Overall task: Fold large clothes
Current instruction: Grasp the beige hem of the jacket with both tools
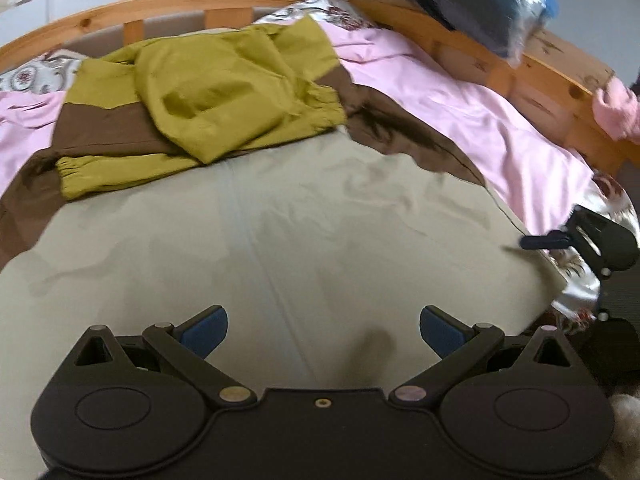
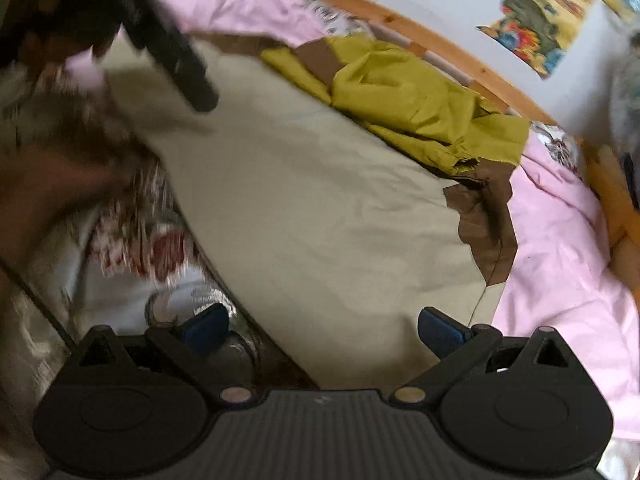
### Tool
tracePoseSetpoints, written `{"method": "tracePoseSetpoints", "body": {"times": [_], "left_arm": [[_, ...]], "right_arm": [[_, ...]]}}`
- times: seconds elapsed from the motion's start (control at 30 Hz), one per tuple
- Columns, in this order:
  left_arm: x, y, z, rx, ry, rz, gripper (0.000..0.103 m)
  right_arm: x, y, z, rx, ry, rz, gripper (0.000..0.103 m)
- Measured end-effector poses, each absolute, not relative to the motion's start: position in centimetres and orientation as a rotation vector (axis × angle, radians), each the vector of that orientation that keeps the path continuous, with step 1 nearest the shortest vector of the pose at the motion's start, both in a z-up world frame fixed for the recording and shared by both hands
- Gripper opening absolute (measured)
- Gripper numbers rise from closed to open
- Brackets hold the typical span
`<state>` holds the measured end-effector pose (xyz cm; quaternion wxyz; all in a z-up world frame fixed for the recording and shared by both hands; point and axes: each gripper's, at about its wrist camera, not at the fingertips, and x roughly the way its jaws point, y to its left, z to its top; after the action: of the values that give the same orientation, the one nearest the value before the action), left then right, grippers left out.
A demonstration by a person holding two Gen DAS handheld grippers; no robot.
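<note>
A large garment lies spread on the bed: a wide beige body (image 1: 280, 232), a brown band (image 1: 104, 128) and olive-green sleeves with a hood (image 1: 224, 96) folded in at the far end. It also shows in the right wrist view (image 2: 320, 208), with the olive part (image 2: 408, 100) at the far end. My left gripper (image 1: 323, 330) is open and empty above the beige near edge. My right gripper (image 2: 323, 330) is open and empty over the garment's near corner. In the left wrist view the right gripper (image 1: 532, 242) appears at the garment's right edge.
A pink sheet (image 1: 480, 120) and a floral cover (image 2: 140, 240) lie under the garment. A wooden bed rail (image 1: 200, 4) curves round the far side. A plastic-wrapped dark bundle (image 1: 472, 4) sits on the rail at the right. A dark bar (image 2: 168, 36) crosses the right wrist view's upper left.
</note>
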<state>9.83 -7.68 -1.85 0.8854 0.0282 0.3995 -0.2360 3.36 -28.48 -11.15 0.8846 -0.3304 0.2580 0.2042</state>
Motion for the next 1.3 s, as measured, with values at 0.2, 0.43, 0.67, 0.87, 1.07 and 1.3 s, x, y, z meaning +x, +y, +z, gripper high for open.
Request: {"method": "tracePoseSetpoints", "body": {"times": [0.2, 0.43, 0.67, 0.87, 1.07, 1.3], "left_arm": [[9.1, -9.8, -2.0, 0.104, 0.822, -0.586, 0.102], [7.5, -12.6, -2.3, 0.238, 0.778, -0.696, 0.102], [7.2, -14.5, -3.1, 0.354, 0.743, -0.658, 0.1], [7.8, -13.5, -2.5, 0.417, 0.692, -0.526, 0.077], [7.8, -10.0, -1.9, 0.451, 0.704, -0.374, 0.069], [6.7, -3.9, -1.8, 0.477, 0.733, -0.126, 0.057]], "right_arm": [[3.1, -29.4, -10.2, -0.657, 0.451, 0.327, 0.092], [4.2, -31.3, -8.0, -0.467, 0.427, 0.358, 0.04], [6.8, -33.9, -5.3, -0.106, 0.399, 0.359, 0.015], [6.6, -34.3, -4.8, -0.077, 0.352, 0.334, 0.01], [6.1, -34.4, -4.1, -0.073, 0.288, 0.3, 0.008], [5.7, -34.3, -3.8, -0.082, 0.268, 0.276, 0.007]]}}
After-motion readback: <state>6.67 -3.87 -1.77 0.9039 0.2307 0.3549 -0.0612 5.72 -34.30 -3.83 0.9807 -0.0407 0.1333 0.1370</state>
